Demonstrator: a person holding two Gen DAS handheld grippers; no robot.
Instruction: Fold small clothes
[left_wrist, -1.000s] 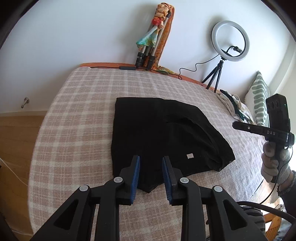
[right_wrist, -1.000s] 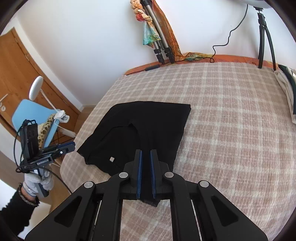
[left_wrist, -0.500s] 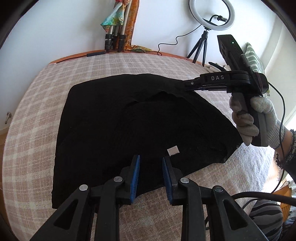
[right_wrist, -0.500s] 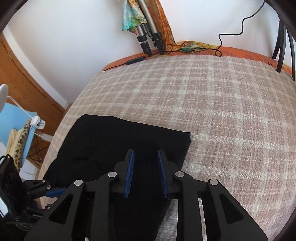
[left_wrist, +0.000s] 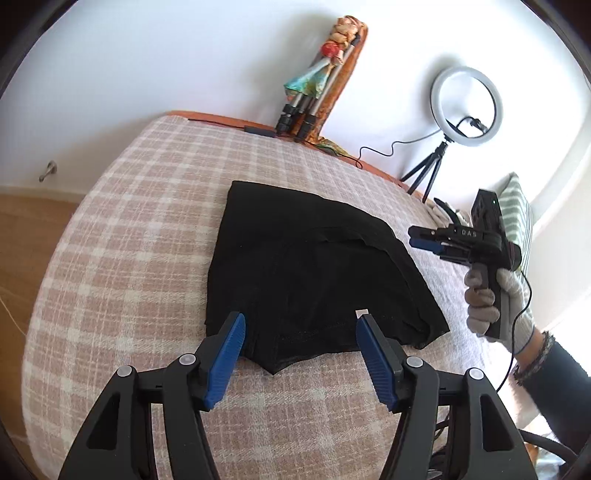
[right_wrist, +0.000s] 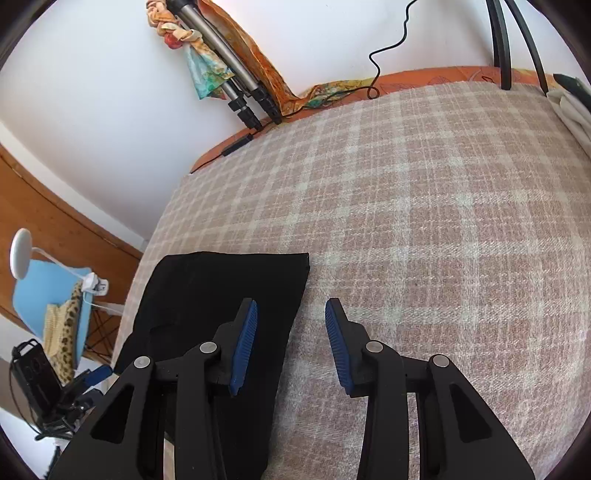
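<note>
- A black garment is laid flat on the checked bedspread, near its front-left part; a fold line and a small white tag are seen on its near half.
- Left gripper: jaws spread wide, nothing held; it hangs just over the garment's near pointed edge.
- Right gripper: jaws also apart and empty, poised over the garment's right edge, one finger above cloth, the other above bedspread.
- Handling, judged: thin, light, limp knit; no stiffness, so it is expected to sag and drag when lifted. Layers may slip apart unless all are pinched together.
- Best hold, judged: at corners or hem edges, one per gripper, cloth kept taut between them.
- Containers: none are seen. A few pale clothes lie loose at the bed's far right.
</note>
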